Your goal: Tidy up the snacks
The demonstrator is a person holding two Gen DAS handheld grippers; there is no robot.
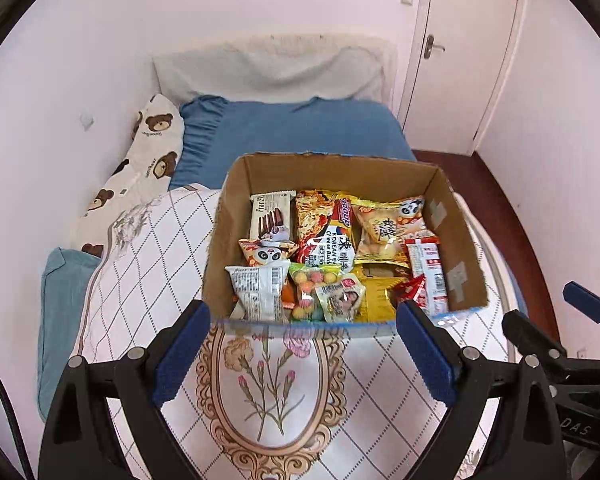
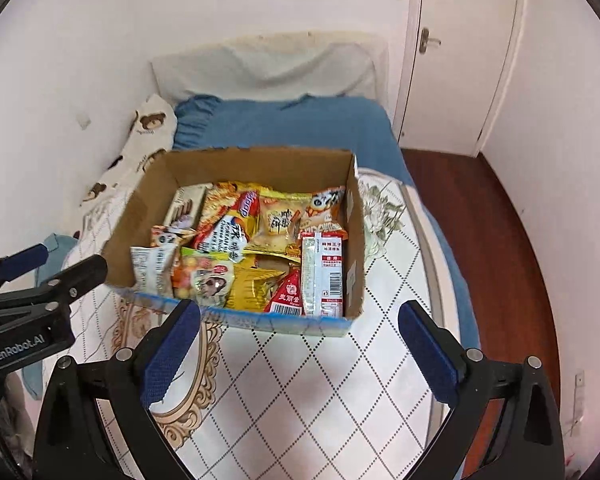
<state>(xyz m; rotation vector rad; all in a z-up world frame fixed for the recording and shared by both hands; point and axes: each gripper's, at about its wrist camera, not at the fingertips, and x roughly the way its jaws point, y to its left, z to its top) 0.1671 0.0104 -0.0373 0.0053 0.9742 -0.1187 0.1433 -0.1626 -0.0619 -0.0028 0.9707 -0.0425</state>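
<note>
A brown cardboard box [image 1: 236, 200] [image 2: 140, 208] stands on a quilted bed cover, filled with several snack packets. Among them are a white chocolate-biscuit pack [image 1: 270, 216], a red and yellow noodle bag [image 1: 328, 232] [image 2: 228, 228], a candy bag [image 1: 312, 288], a white and red stick pack [image 1: 430, 272] [image 2: 323, 276] and a red triangular packet [image 2: 287, 296]. My left gripper [image 1: 304, 350] is open and empty, just in front of the box's near wall. My right gripper [image 2: 300, 348] is open and empty, also in front of the box. Each gripper shows at the edge of the other's view.
The white diamond-pattern cover [image 1: 380, 392] [image 2: 308, 392] with a floral oval lies under the box. Blue bedding [image 1: 292, 128] and a bear-print pillow [image 1: 148, 152] lie behind. A wall is on the left, a white door [image 1: 460, 48] at back right, wooden floor [image 2: 508, 240] on the right.
</note>
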